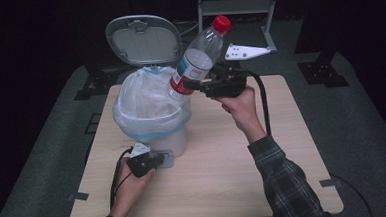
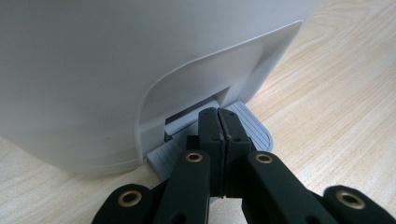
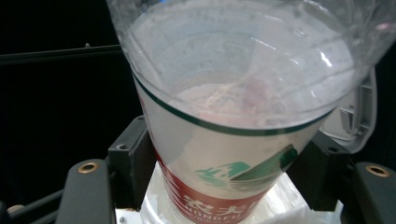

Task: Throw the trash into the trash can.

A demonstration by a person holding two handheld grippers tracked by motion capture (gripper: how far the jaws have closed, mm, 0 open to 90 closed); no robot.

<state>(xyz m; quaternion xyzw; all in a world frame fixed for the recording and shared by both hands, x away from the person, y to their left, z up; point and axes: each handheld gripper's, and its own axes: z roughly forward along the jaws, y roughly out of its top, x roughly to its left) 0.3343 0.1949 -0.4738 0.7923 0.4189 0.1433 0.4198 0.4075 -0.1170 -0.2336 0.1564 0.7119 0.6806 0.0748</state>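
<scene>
Tilting over the open bin (image 1: 151,121), a clear plastic bottle (image 1: 198,55) with a red cap (image 1: 221,23) is pinched at its lower body by the right gripper (image 1: 196,84), base down toward the bag (image 1: 145,98) and cap pointing up and away. Its label is white with a red band and green print. The bin is white, round and smooth, lined with a thin crinkled translucent bag; its grey oval lid (image 1: 143,39) stands upright behind. The left gripper (image 2: 218,122), jaws pressed together, rests on the ribbed grey pedal (image 2: 252,128) at the bin's foot on the pale wood table (image 1: 224,177). From the right gripper view the bottle's cap is cut off.
</scene>
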